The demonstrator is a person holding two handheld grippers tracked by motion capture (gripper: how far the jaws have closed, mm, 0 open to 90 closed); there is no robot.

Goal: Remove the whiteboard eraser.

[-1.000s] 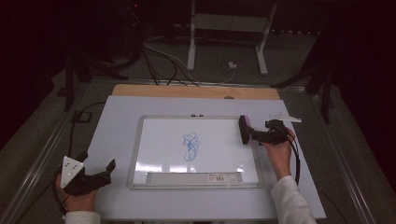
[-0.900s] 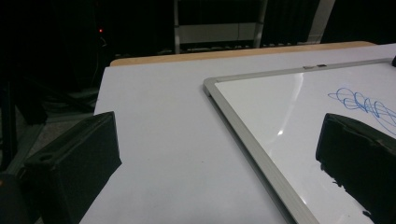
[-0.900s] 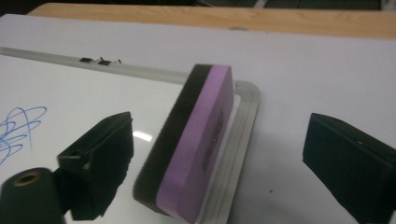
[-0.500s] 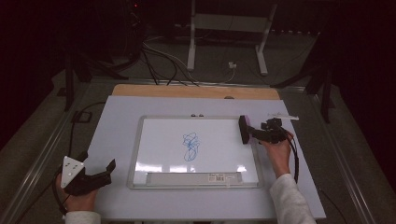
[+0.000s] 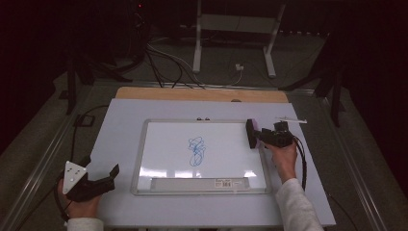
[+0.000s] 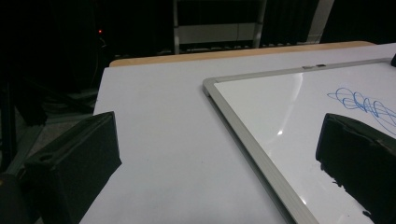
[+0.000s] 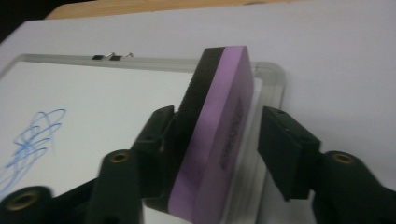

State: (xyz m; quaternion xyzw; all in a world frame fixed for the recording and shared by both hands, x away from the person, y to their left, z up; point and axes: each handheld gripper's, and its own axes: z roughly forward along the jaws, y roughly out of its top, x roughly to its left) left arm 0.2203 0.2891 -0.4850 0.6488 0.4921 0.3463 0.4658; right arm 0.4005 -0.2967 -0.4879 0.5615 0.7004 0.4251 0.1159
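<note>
While the purple eraser (image 7: pixel 215 135) stands on edge at the right rim of the whiteboard (image 5: pixel 168 144), it sits between your right gripper's (image 7: pixel 217 140) jaws: its black felt side touches the left jaw, and a gap shows at the other. Those jaws have just been closing. The blue scribble (image 5: pixel 196 150) lies mid-board, well apart. Your left gripper (image 5: pixel 98 182) rests spread on the table (image 5: pixel 120 115), off the board's left edge.
</note>
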